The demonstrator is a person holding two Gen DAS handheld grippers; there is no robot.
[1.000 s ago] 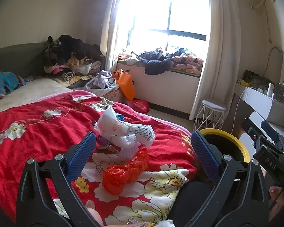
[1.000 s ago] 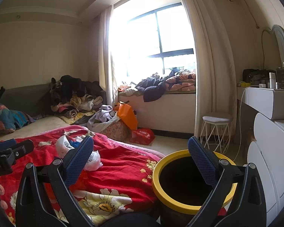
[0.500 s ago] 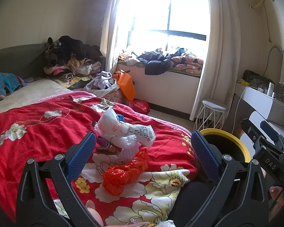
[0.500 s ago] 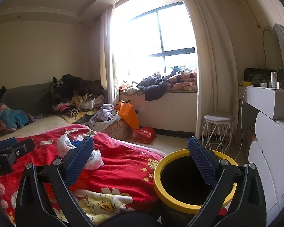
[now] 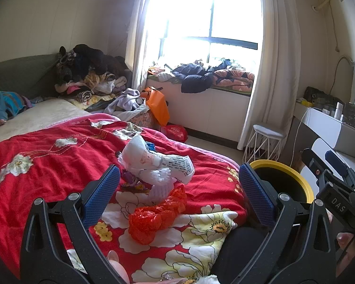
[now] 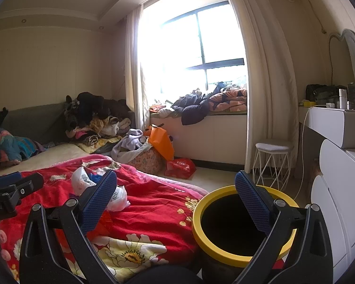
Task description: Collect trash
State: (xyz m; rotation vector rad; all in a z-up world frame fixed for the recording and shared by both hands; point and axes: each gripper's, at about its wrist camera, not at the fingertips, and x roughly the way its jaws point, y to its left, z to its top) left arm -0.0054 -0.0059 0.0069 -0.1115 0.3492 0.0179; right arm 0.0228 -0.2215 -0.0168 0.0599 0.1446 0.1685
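Both grippers (image 5: 178,191) (image 6: 176,200) wide open, empty

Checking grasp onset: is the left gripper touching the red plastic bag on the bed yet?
Apart. The left wrist view shows the left gripper open, with the red plastic bag lying between and below its blue pads, quilt visible around it.

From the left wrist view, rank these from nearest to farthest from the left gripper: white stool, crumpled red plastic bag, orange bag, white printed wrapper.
1. crumpled red plastic bag, on the bedspread between the left gripper fingers
2. white printed wrapper, just beyond on the bed
3. white stool, right, by the curtain
4. orange bag, past the bed's far edge
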